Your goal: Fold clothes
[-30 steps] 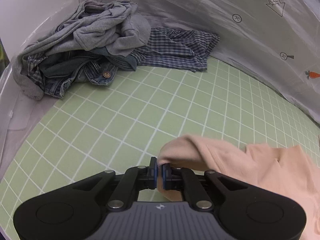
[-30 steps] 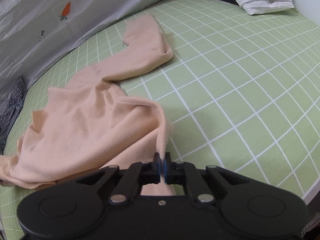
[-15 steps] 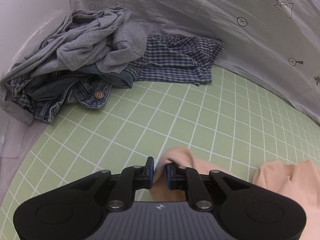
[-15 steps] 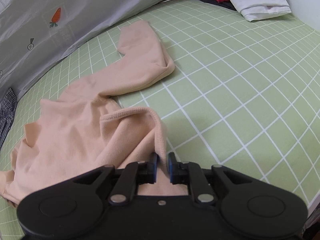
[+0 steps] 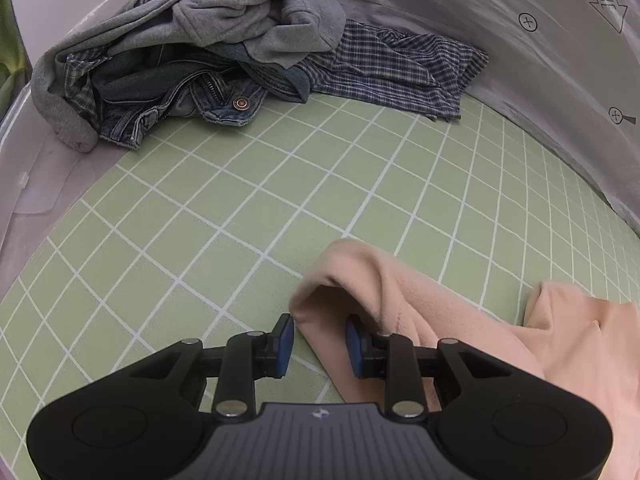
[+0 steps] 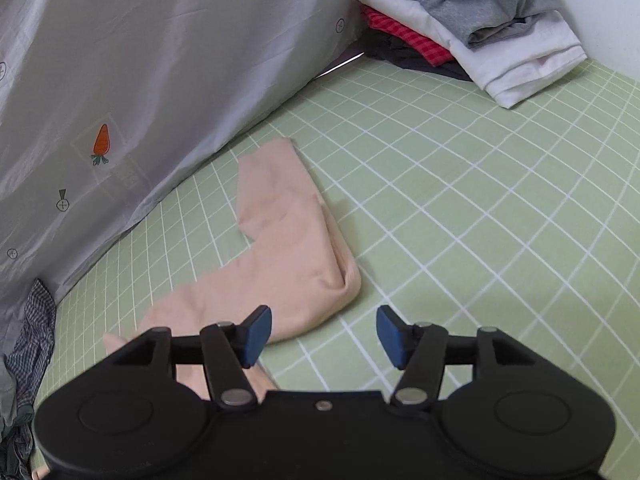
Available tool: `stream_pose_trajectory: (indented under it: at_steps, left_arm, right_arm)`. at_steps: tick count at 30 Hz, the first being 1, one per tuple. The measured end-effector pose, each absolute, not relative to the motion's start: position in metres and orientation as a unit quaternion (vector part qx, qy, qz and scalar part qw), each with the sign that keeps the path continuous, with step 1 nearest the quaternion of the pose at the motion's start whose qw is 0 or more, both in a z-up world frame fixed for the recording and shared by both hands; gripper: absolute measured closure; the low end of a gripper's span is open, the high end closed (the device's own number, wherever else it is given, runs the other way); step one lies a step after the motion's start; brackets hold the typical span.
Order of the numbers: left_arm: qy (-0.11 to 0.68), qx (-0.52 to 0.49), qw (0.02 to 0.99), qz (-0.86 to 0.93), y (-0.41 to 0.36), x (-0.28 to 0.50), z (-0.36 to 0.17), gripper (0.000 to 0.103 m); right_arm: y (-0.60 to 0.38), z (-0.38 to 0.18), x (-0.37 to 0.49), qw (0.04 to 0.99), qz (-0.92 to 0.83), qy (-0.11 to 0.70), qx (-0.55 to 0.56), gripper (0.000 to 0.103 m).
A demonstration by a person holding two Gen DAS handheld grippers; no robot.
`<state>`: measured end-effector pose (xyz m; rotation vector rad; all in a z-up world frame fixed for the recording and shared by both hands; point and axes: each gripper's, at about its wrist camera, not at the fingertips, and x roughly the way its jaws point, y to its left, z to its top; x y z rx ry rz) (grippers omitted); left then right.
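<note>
We see the peach long-sleeved top (image 5: 472, 320) lying on the green grid-patterned mat (image 5: 240, 208). In the left wrist view a rumpled fold of it rises between the spread blue pads of the left gripper (image 5: 319, 340); the jaws stand apart and do not pinch the cloth. Only this view shows the heap at the far edge: a gray sweatshirt (image 5: 224, 12) over denim jeans (image 5: 188, 96), with a blue plaid shirt (image 5: 392, 68) spread beside them.

The right wrist view gives us what the left cannot: one bent sleeve (image 6: 292, 240) of the top stretched flat toward the gray carrot-print sheet (image 6: 132, 92), and a folded stack (image 6: 472, 28) of gray, white and red garments in the far corner. The right gripper (image 6: 324, 336) is wide open above the mat, holding nothing, its left pad just over the sleeve's edge.
</note>
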<state>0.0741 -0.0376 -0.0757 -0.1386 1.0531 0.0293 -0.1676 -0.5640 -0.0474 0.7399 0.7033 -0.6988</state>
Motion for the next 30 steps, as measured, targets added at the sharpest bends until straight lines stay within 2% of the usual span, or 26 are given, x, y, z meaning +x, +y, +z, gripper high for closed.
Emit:
stream_pose_trajectory:
  at_steps: [12,14,15,16,18,23,26,28,29,30]
  left_arm:
    - [0.499,-0.060,0.862,0.069,-0.060,0.096,-0.079,0.074]
    - [0.499,-0.042,0.863,0.068,-0.068,0.104,-0.078,0.075]
    - [0.498,-0.032,0.864,0.065,-0.073,0.109,-0.078,0.079]
    - [0.497,-0.023,0.865,0.062,-0.078,0.115,-0.077,0.083]
    - [0.495,-0.010,0.867,0.055,-0.088,0.129,-0.077,0.090]
    - [0.469,0.003,0.882,0.047,-0.117,0.178,-0.073,0.093]
    - [0.433,-0.027,0.900,0.044,-0.132,0.205,-0.057,0.093]
    - [0.414,-0.027,0.910,0.023,-0.145,0.215,-0.046,0.087]
    - [0.404,-0.025,0.914,0.011,-0.152,0.219,-0.040,0.080]
    - [0.401,-0.022,0.916,0.003,-0.155,0.217,-0.038,0.064]
  right_arm:
    - [-0.665,-0.099,-0.045,0.820,-0.306,0.392,0.283,0.041]
    - [-0.668,-0.104,-0.033,0.831,-0.296,0.396,0.254,0.047]
    - [-0.668,-0.106,-0.027,0.839,-0.290,0.399,0.231,0.056]
    - [-0.668,-0.106,-0.022,0.846,-0.281,0.402,0.208,0.074]
    - [-0.669,-0.107,-0.014,0.860,-0.259,0.409,0.161,0.093]
    - [-0.701,-0.103,-0.012,0.851,-0.321,0.410,0.062,0.098]
    - [-0.754,-0.087,-0.034,0.823,-0.408,0.385,0.089,0.098]
    - [-0.780,-0.072,-0.054,0.806,-0.455,0.364,0.107,0.099]
    - [-0.788,-0.065,-0.064,0.800,-0.474,0.352,0.110,0.099]
    - [-0.791,-0.059,-0.073,0.797,-0.482,0.346,0.117,0.096]
